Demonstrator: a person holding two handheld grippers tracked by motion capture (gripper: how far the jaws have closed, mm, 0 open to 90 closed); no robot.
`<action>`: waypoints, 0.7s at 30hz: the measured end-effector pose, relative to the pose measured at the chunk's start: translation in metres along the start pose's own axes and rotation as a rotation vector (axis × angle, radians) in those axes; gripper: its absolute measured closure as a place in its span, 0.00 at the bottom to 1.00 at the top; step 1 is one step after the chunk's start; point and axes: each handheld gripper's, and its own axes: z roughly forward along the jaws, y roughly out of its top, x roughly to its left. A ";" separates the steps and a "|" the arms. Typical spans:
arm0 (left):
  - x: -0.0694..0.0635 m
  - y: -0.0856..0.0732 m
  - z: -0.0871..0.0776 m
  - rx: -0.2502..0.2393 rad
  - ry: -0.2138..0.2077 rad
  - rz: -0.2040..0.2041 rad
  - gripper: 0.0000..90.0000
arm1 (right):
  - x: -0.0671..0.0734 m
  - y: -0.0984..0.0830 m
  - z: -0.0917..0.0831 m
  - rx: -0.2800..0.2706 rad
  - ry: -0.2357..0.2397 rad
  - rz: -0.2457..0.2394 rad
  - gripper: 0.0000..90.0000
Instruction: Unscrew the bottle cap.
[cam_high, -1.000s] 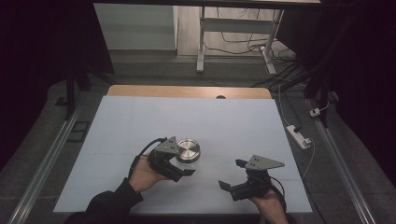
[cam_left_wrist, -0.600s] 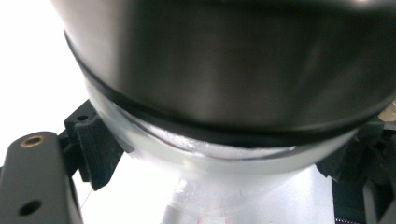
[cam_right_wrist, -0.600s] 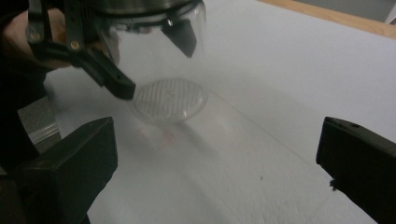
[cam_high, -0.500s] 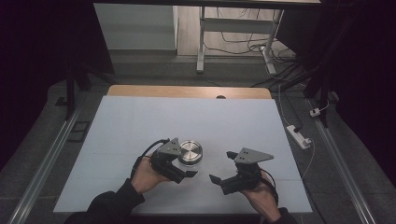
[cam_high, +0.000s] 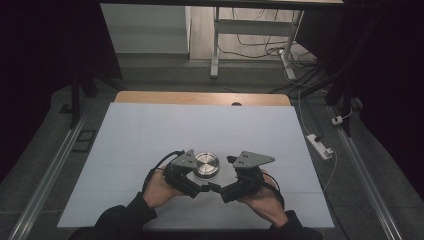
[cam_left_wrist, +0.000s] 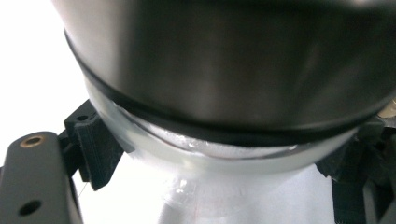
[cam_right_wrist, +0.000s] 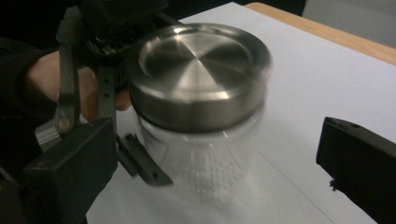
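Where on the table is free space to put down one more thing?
The white table is bare from the jar back to its wooden far edge, and along the left and right sides. It is crowded only at the near middle, where the left tool grips the jar and the right tool comes close.

No text, label, brand, number or sign can be read anywhere in these pictures.
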 end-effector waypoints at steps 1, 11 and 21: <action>-0.001 0.000 0.000 -0.001 0.002 0.001 0.18 | 0.001 0.002 0.002 0.009 0.003 -0.002 0.00; 0.000 0.001 0.001 0.007 0.000 0.012 0.18 | 0.005 0.019 0.017 0.017 0.004 0.000 0.05; -0.001 0.000 0.000 0.007 -0.001 0.012 0.18 | 0.008 0.027 0.029 -0.022 0.019 -0.038 0.20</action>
